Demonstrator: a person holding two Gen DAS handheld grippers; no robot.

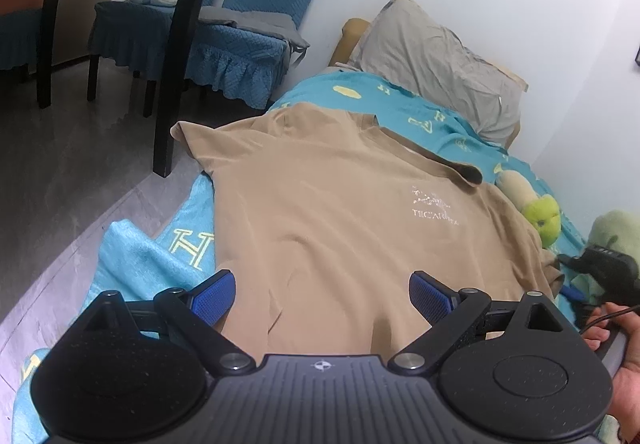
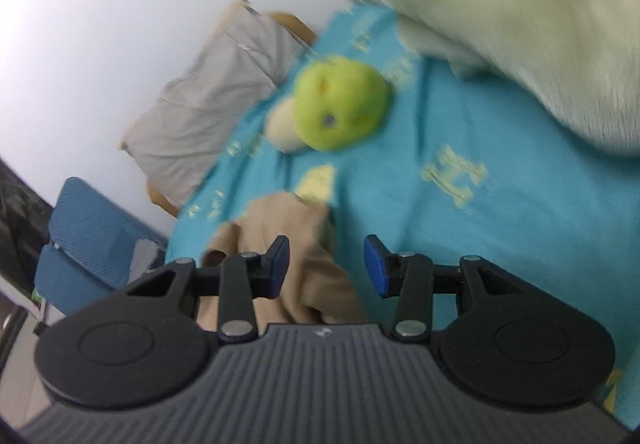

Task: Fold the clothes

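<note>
both claws stand with their blue pads apart and grip nothing: the left claw (image 1: 322, 298) hangs wide open over the near hem of the shirt, and the right claw (image 2: 326, 264) is partly open, with a bunched corner of the shirt lying between and below its pads; no pad can be seen pressing on it. a bed under a turquoise sheet with pale yellow letters (image 1: 152, 264) fills most of the scene. spread flat on the bed, front up, lies the tan short-sleeved t-shirt with a small white chest logo (image 1: 332, 211), collar towards the far end. a rumpled grey pillow (image 1: 436, 63) leans on the white wall at the far end. a pale green fleecy blanket (image 2: 500, 15), blurred, lies to the right. a blue quilted chair (image 1: 240, 35) stands far left on the floor. a lime green plush toy (image 2: 340, 103) rests on the sheet just right of the shirt. a hand (image 1: 624, 364) shows at the near right edge.
</note>
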